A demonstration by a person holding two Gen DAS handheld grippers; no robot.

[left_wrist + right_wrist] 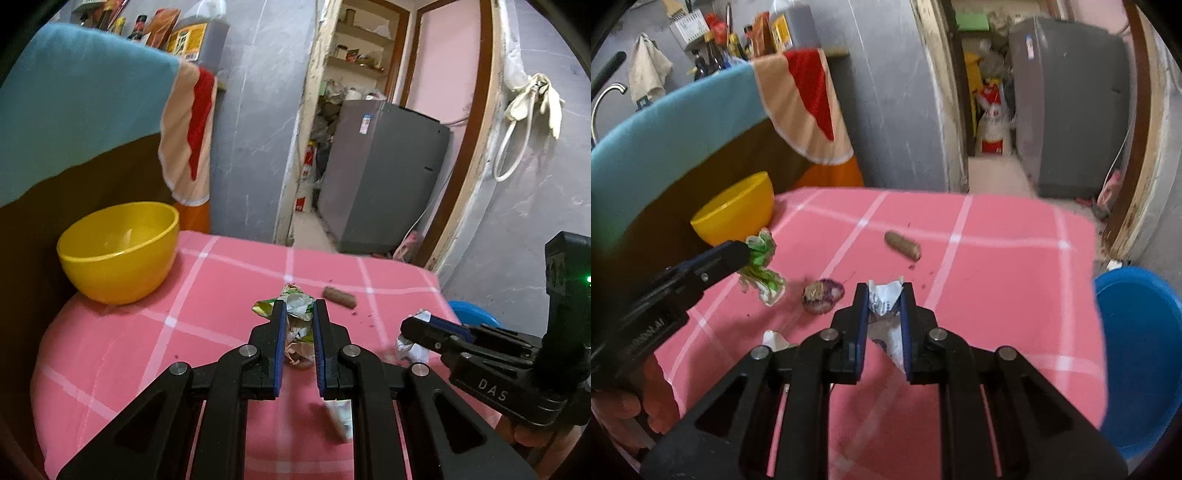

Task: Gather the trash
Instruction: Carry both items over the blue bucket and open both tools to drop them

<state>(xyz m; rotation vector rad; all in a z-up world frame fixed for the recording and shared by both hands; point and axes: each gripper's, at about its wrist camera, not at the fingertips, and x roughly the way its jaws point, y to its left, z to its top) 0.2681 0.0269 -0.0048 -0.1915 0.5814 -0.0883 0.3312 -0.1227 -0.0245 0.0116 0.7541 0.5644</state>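
Note:
My left gripper [298,306] is shut on a crumpled green and white wrapper [295,310], held above the pink checked tablecloth [207,295]; the wrapper also shows in the right wrist view [762,271]. My right gripper [884,291] is shut on a crumpled white wrapper [884,299], which also shows in the left wrist view [413,343]. A brown sausage-shaped piece [902,245] lies on the cloth ahead. A purple onion scrap [823,291] lies left of the right gripper. A white scrap [774,339] lies near its left finger.
A yellow bowl [118,251] stands at the table's far left. A blue basin [1141,354] sits on the floor right of the table. A teal and orange cloth [74,103] hangs behind the bowl. A grey appliance [384,177] stands in the doorway.

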